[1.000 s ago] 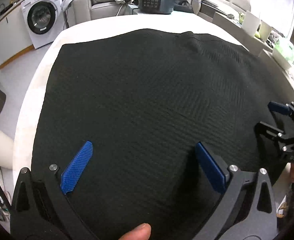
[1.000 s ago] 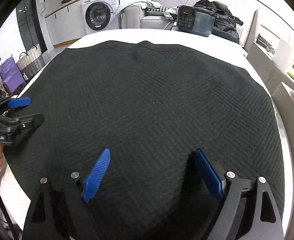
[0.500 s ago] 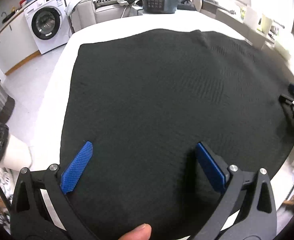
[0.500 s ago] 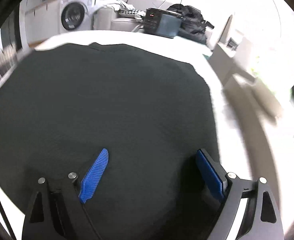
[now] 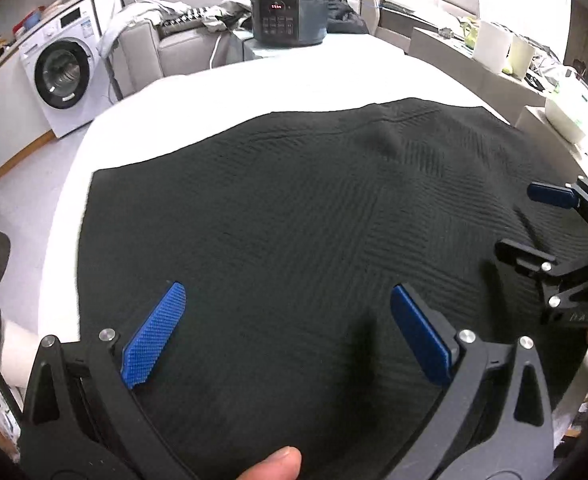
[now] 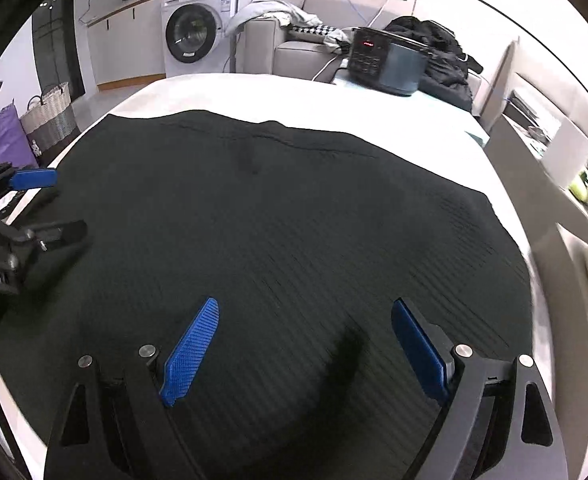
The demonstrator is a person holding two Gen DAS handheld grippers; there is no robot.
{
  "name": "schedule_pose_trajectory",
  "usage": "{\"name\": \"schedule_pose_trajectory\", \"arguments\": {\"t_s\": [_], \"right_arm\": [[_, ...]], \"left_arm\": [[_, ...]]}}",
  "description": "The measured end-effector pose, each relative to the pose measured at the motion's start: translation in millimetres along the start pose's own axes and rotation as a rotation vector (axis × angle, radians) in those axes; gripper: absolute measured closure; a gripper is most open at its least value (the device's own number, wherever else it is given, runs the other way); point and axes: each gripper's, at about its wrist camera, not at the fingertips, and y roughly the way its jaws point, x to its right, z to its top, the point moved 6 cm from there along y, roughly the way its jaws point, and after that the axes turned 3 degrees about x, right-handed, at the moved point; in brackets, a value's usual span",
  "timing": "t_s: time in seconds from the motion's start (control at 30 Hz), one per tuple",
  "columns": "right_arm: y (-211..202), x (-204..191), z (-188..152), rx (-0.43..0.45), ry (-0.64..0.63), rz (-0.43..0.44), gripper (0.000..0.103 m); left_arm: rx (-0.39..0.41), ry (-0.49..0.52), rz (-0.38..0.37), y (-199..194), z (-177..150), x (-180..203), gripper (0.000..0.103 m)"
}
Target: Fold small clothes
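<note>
A black knit garment (image 5: 294, 220) lies spread flat over most of the white table (image 5: 294, 80); it also fills the right wrist view (image 6: 294, 220). My left gripper (image 5: 288, 292) is open and empty, hovering over the garment's near left part. My right gripper (image 6: 303, 306) is open and empty over the near right part. The right gripper also shows in the left wrist view (image 5: 533, 220), open at the right edge. The left gripper shows in the right wrist view (image 6: 50, 204), open at the left edge.
A dark cooker-like appliance (image 5: 290, 18) stands past the table's far edge. A washing machine (image 5: 60, 76) is at the far left, a grey sofa with clothes (image 5: 182, 24) behind. Shelving with containers (image 5: 505, 52) runs along the right. A woven basket (image 6: 50, 120) sits on the floor.
Both grippers have drawn back and tilted, so more white table shows beyond the garment's far edge. Each gripper has come back further into the other's view. Both stay open.
</note>
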Motion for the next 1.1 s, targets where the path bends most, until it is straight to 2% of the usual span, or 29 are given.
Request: {"name": "schedule_pose_trajectory", "arguments": {"t_s": [0.1,0.17,0.23,0.3,0.37,0.43,0.53,0.6,0.67,0.77,0.83,0.9,0.97,1.0,1.03,1.07,1.1], "right_arm": [[13,-3,3,-0.024,-0.013,-0.010,0.013],[20,0,3,-0.031,-0.018,-0.015,0.013],[22,11,4,-0.036,-0.007,-0.036,0.013],[21,33,5,-0.029,0.014,-0.122,0.013],[22,63,2,-0.035,0.091,-0.131,0.011],[25,90,-2,-0.052,0.113,-0.243,0.011],[24,100,2,-0.046,0.168,-0.184,0.011],[21,92,12,-0.020,0.147,-0.171,0.011],[24,76,23,-0.009,0.123,-0.124,0.011],[35,52,37,0.003,0.077,-0.042,0.011],[48,42,41,-0.019,0.055,-0.024,0.011],[60,44,41,-0.051,0.049,-0.023,0.011],[60,56,40,-0.053,0.088,0.007,0.011],[59,68,39,-0.049,0.098,-0.055,0.011],[56,87,36,-0.051,0.082,-0.196,0.011],[53,98,31,-0.059,0.075,-0.260,0.011],[48,112,24,-0.066,0.098,-0.276,0.011]], "left_arm": [[-0.044,-0.025,0.015,18,-4,-9,0.001],[-0.033,-0.060,-0.005,19,-4,-17,0.001],[-0.044,-0.063,0.037,18,-5,-26,0.001],[-0.050,-0.076,0.051,17,-8,-37,0.001],[-0.055,-0.085,0.054,16,-12,-46,0.001],[-0.052,-0.090,0.047,14,-12,-50,0.001],[0.002,-0.037,0.003,5,-1,-39,0.001],[0.025,-0.019,-0.032,4,11,-31,0.001],[0.017,-0.033,-0.056,14,25,-27,0.001],[-0.033,-0.064,-0.058,38,41,-28,0.001],[-0.053,-0.057,-0.036,49,42,-31,0.001],[-0.079,-0.049,0.026,57,39,-42,0.001],[-0.069,-0.075,0.033,50,32,-54,0.001],[-0.072,-0.082,0.048,46,26,-62,0.001],[-0.071,-0.085,0.051,38,19,-67,0.001],[-0.065,-0.081,0.061,31,13,-69,0.001],[-0.069,-0.070,0.106,22,4,-74,0.001]]}}
